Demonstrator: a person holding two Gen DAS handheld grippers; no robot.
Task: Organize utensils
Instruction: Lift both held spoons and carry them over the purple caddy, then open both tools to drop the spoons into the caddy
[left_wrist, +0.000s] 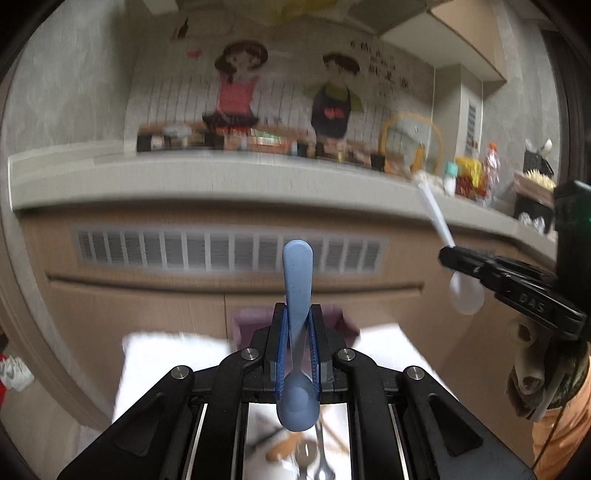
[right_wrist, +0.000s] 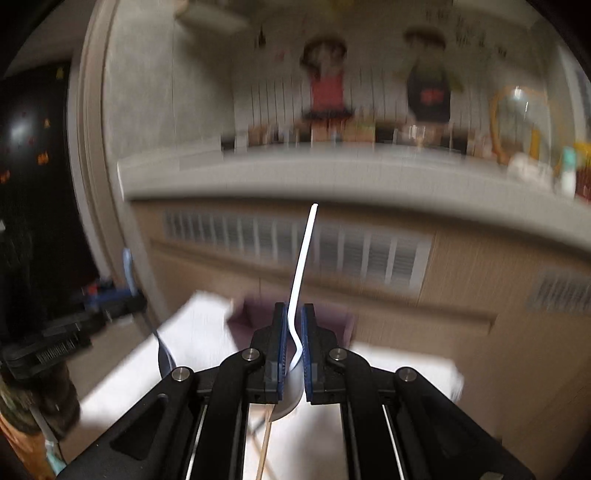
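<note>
Left claw: the left claw (left_wrist: 297, 345) is clamped on a speckled blue plastic spoon (left_wrist: 297, 295); bowl toward the camera, handle standing up and away between the blue pads
Right claw: the right claw (right_wrist: 293, 347) is clamped on a thin white plastic spoon (right_wrist: 301, 273) at the bend near its bowl; handle slanting up and forward; the left wrist view shows the same spoon crosswise in that claw (left_wrist: 448, 254)
Below the claws: a white-covered bench (left_wrist: 159, 354); under the left claw a blurred heap of loose utensils (left_wrist: 306, 450), some metal, some wooden; a wooden stick (right_wrist: 264, 446) under the right claw
Just beyond: a mauve open box (left_wrist: 251, 321) at the bench's far edge; probably the holder, though blur leaves that unsure
Far: a grey ledge (left_wrist: 221, 181) crowded with small items
Step in hand: both spoons picked and carried clear of the bench; sorting barely begun, judging by the heap
Next move: likely bring each spoon over the box, lower it, then part the jaws; one spoon at a time avoids a clash
</note>
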